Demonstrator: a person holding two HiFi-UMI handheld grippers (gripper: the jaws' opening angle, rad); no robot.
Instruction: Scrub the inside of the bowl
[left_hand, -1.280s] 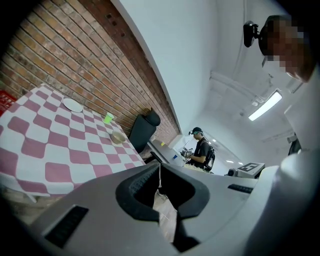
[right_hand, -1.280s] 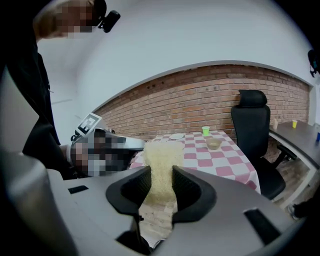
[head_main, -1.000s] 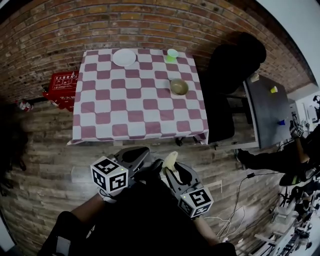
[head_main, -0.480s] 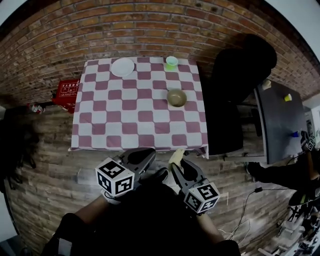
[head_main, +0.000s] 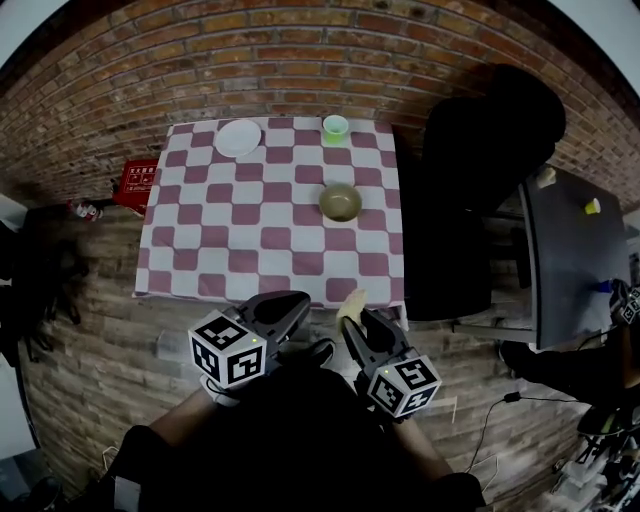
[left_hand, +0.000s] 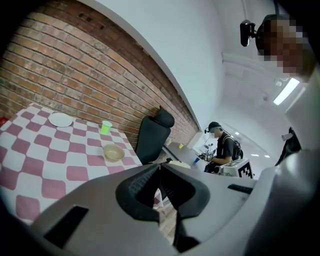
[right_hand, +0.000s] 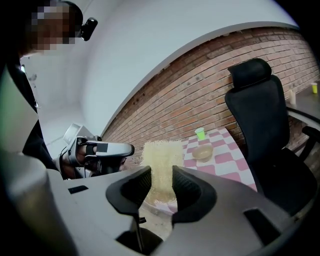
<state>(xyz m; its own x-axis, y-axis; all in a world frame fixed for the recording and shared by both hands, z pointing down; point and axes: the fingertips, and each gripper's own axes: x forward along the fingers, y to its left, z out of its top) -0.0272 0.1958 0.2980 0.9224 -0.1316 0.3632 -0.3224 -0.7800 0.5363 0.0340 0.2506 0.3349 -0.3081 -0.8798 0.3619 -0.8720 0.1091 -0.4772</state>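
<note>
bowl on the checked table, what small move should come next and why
Probably carry the right gripper forward over the table toward the bowl. Its jaws are clamped on the yellow scrub pad, so the tool is ready, but both grippers are only at the table's near edge, with the bowl well beyond. The left gripper is shut and empty.
</note>
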